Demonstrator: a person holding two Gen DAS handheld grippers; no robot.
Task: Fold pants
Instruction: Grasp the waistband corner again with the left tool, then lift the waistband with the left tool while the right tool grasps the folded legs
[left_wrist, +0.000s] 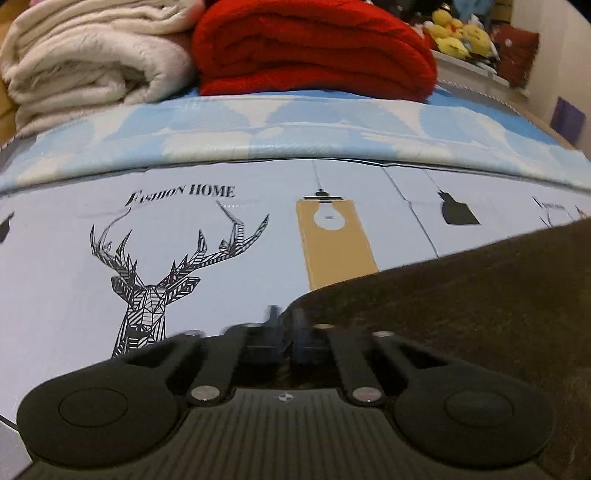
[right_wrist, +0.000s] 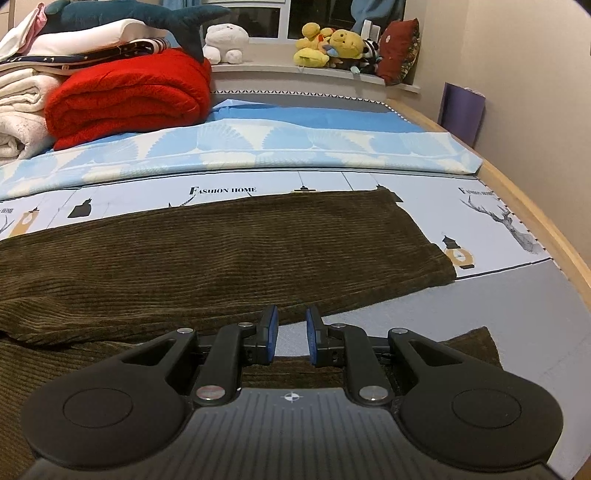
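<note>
Corduroy pants (left_wrist: 461, 302) fill the lower right of the left wrist view, dark brown, lying on the bed sheet (left_wrist: 55, 266) printed with a geometric deer (left_wrist: 155, 280) and a lamp motif. The left tongs (left_wrist: 286, 325) sit at the garment's edge with their blue pads drawn nearly together; the blur there hides whether cloth is pinched between them, so I cannot tell if they hold the fabric. Being low at that edge would suit gripping a corner to lift it over. Toward the far side of the bed, a folded red blanket (left_wrist: 314, 51) sits beside a cream blanket (left_wrist: 85, 59), stacked clear of the working area.

From the right wrist view, the pants (right_wrist: 221, 251) lie flat across the bed, one leg ending near the right edge, the other leg's hem (right_wrist: 476, 347) closer to the camera. The right tongs (right_wrist: 291, 334) hover with a narrow gap, nothing between the pads, over the strip of grey sheet (right_wrist: 498, 302) between the two legs, probably lining up on a hem. Beyond, a wooden bed frame (right_wrist: 517, 199) runs along the wall, and plush toys (right_wrist: 332, 44) crowd the windowsill.
</note>
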